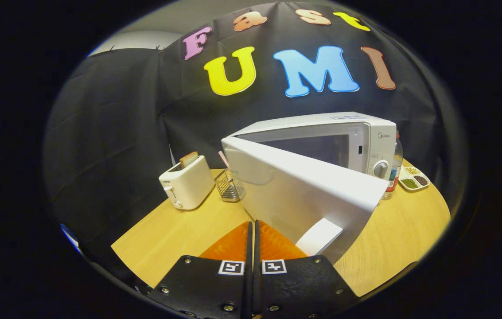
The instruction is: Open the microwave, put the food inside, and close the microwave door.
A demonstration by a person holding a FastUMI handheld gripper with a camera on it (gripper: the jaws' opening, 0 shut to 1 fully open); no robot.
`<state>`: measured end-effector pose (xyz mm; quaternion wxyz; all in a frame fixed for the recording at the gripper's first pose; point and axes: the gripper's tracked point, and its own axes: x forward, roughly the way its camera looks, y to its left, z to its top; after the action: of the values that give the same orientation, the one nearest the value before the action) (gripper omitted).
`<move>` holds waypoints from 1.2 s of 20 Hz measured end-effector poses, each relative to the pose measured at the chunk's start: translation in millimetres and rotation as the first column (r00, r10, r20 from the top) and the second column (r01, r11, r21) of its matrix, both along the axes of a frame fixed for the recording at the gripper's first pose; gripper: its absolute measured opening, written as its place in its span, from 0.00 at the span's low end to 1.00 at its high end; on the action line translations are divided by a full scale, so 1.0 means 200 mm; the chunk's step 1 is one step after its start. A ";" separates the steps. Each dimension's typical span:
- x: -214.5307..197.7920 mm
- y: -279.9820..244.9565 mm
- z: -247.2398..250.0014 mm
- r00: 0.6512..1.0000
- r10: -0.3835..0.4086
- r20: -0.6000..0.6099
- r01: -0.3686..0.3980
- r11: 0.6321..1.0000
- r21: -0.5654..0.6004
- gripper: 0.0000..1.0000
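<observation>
Microwave [366, 141] stands right of centre on the wooden table [175, 235], its door [304, 195] swung wide open toward the camera. The gripper [253, 230], low in the middle, has its fingers pressed together with nothing between them, just beside the door's near edge. A careless swing could knock that door.

At left, a toaster [187, 182] holds a slice; next, a wire basket [229, 185] holds a straw; at far right, past a bottle [395, 166], a divided tray [414, 178] carries grains.
</observation>
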<state>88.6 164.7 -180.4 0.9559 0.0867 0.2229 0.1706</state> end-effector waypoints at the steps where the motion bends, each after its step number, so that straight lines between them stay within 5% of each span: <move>1: 0.00 -0.04 0.02 1.000 -0.015 0.003 0.015 1.000 0.001 0.01; 24: 0.62 -0.43 -0.07 0.986 -0.167 0.005 0.167 0.986 -0.025 0.00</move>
<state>213.2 78.1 -194.0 0.9681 0.0928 0.2156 0.0875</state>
